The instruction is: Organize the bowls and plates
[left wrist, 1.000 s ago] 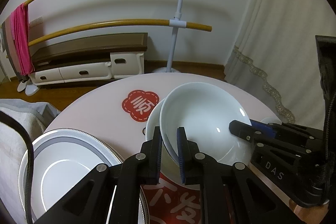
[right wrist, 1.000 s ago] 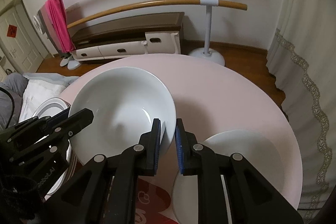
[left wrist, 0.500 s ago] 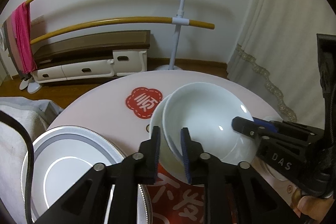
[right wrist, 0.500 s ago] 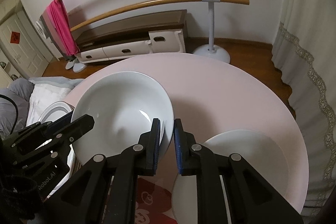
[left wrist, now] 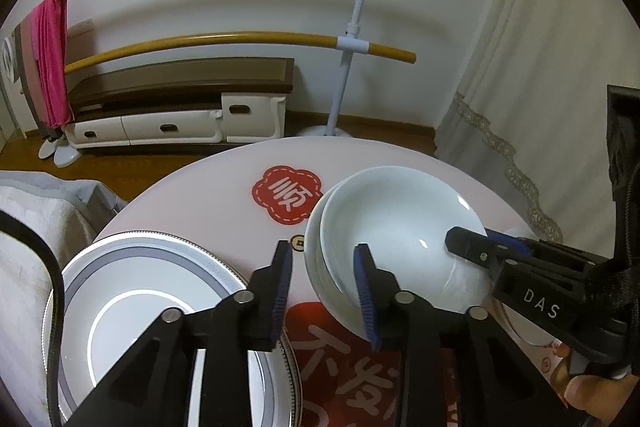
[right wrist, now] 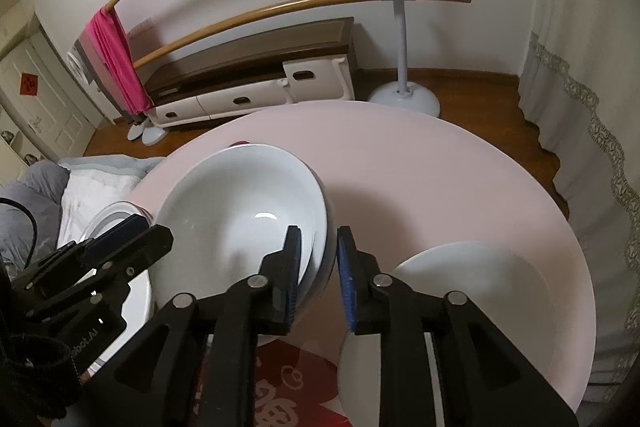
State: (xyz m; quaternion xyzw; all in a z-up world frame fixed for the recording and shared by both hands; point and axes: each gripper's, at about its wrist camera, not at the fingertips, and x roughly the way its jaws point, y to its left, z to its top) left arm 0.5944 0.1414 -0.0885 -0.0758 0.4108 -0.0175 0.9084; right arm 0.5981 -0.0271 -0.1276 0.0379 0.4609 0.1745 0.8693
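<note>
Since a second ago we see both grippers letting go: left gripper (left wrist: 322,281) and right gripper (right wrist: 319,263) are opening, pads off the stacked bowls (left wrist: 394,227) at frame centre on the table (right wrist: 440,167).

Plain white bowls (left wrist: 394,227) on a pale pink worktop (left wrist: 208,203); a grey-banded white plate (left wrist: 132,311); red patches (white lettering) (left wrist: 287,200).

Your stacked bowls (left wrist: 394,223) sit mid-table (right wrist: 420,163), one nested in the other; the rimmed plate (left wrist: 132,291) lies left, another plate (right wrist: 480,279) right
</note>
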